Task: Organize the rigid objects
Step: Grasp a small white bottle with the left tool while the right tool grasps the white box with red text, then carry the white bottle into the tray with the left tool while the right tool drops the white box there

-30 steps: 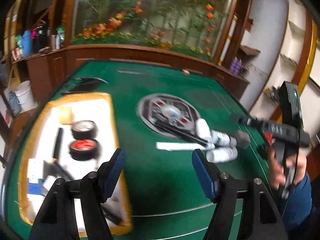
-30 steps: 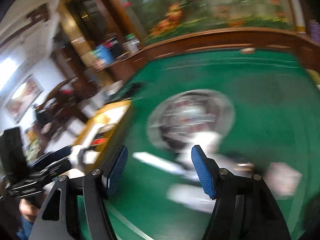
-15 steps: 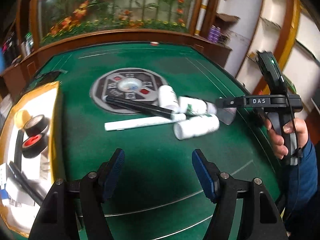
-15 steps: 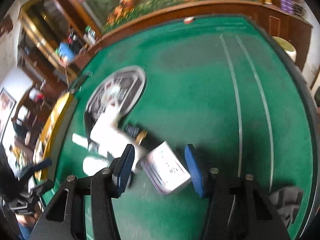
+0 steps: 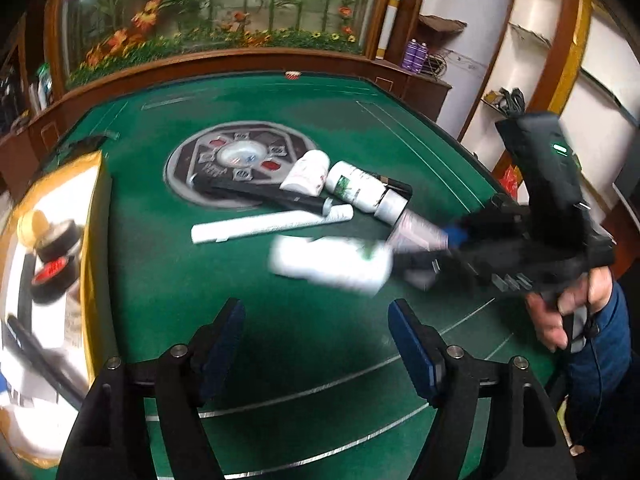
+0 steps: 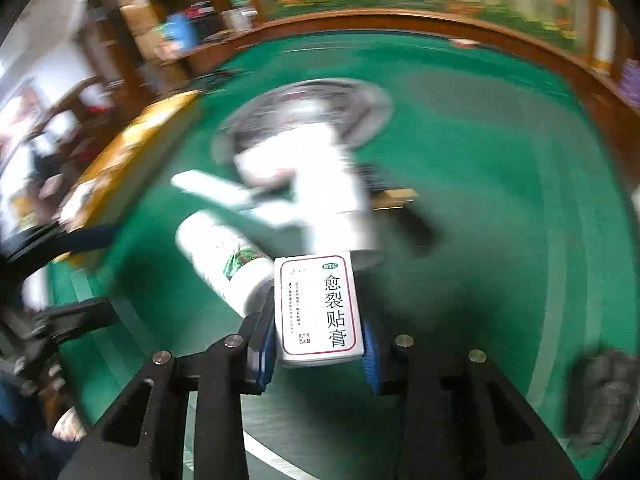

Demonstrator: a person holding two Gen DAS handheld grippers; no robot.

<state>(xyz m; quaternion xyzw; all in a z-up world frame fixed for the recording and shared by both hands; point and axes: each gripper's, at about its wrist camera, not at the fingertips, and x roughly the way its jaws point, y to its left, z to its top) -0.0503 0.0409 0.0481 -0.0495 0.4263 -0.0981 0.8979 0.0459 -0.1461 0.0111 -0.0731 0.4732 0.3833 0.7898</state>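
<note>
We have the right gripper (image 6: 320, 344) clamped on the small white box (image 6: 318, 310), its jaws having just closed on its sides, at the near right edge of the pile beside a white bottle (image 6: 224, 264). The left gripper (image 5: 316, 336) hangs open and empty. Next, we judge, comes the carry left to the yellow tray (image 5: 94, 216).

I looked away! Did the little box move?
Yes. The box lay flat on the green table beside the bottles; now the right tool, just closing, grips it.
</note>
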